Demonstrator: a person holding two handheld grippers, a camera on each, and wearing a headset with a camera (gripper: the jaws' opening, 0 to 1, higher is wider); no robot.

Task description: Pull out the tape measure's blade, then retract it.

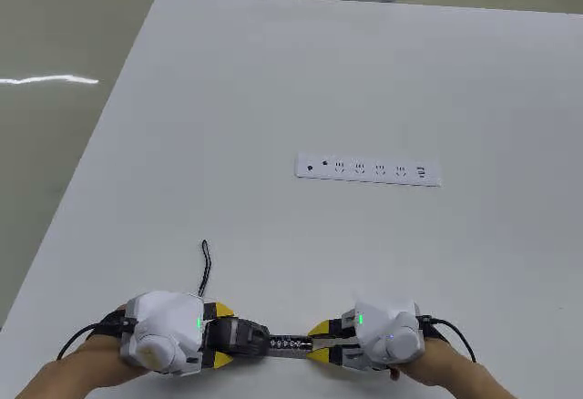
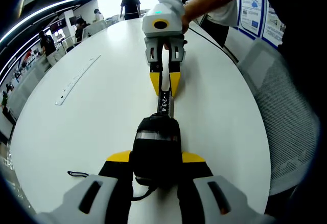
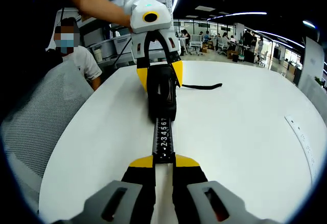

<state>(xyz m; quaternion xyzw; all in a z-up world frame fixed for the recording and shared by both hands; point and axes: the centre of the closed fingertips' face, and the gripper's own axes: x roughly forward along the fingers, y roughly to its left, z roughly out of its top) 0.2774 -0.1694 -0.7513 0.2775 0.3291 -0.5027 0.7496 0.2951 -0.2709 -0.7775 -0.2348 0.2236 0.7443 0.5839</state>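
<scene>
A black tape measure (image 1: pixel 239 337) lies at the table's near edge, clamped by my left gripper (image 1: pixel 217 335); its case (image 2: pixel 156 147) sits between the yellow-tipped jaws. A short length of numbered blade (image 1: pixel 290 342) runs from the case to my right gripper (image 1: pixel 321 342), which is shut on the blade's end (image 3: pixel 164 155). The left gripper view looks along the blade (image 2: pixel 164 103) to the right gripper (image 2: pixel 164 83). In the right gripper view the case (image 3: pixel 161 93) sits in the left gripper (image 3: pixel 159 76). The black wrist strap (image 1: pixel 204 267) trails away over the table.
A white power strip (image 1: pixel 367 168) lies flat mid-table, also in the gripper views (image 2: pixel 76 79) (image 3: pixel 303 142). The white table (image 1: pixel 364 80) stretches far ahead. A mesh chair (image 2: pixel 286 106) stands by the table edge. People stand in the background office.
</scene>
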